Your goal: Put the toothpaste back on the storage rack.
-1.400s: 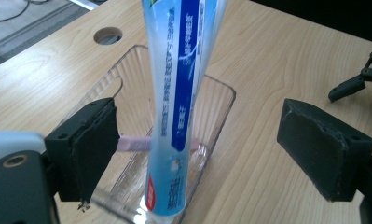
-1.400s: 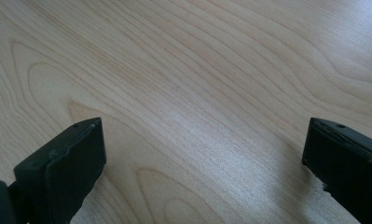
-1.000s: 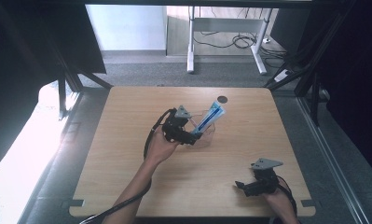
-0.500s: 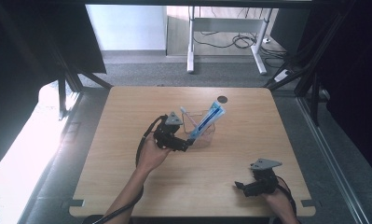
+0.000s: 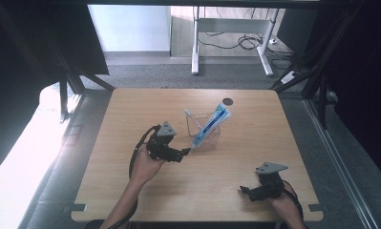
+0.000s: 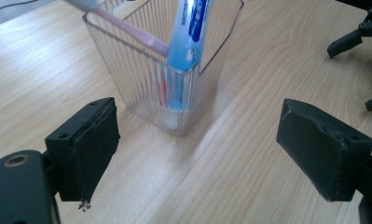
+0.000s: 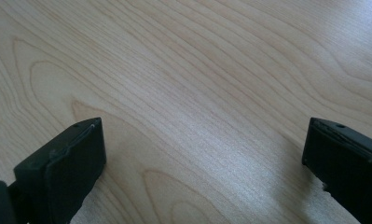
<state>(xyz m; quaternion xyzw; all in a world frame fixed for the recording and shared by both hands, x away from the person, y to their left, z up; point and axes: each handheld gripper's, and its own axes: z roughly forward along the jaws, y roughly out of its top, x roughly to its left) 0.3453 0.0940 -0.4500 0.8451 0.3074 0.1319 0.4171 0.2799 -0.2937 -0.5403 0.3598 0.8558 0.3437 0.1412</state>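
Observation:
A clear ribbed plastic cup point(image 5: 205, 134) point(image 6: 165, 88) stands upright near the middle of the wooden table point(image 5: 131, 109). A blue and white toothpaste tube point(image 5: 211, 125) point(image 6: 186, 35) leans out of it to the upper right, and a pink toothbrush point(image 5: 192, 118) point(image 6: 132, 35) leans to the upper left. My left gripper point(image 5: 183, 152) point(image 6: 211, 154) is open just short of the cup, apart from it, with nothing between its jaws. Near the table's front right, my right gripper point(image 5: 248, 192) point(image 7: 202, 172) is open over bare wood.
A small dark hole point(image 5: 227, 101) marks the table's far side. Beyond the table stand a white desk frame point(image 5: 231, 43) with cables on the floor, and dark equipment at the right. In the left gripper view the right gripper's jaws point(image 6: 361, 37) show at the upper right.
My left gripper has drawn back from the cup toward the near left, leaving the cup standing with the tube and brush in it. The right gripper has stayed put.

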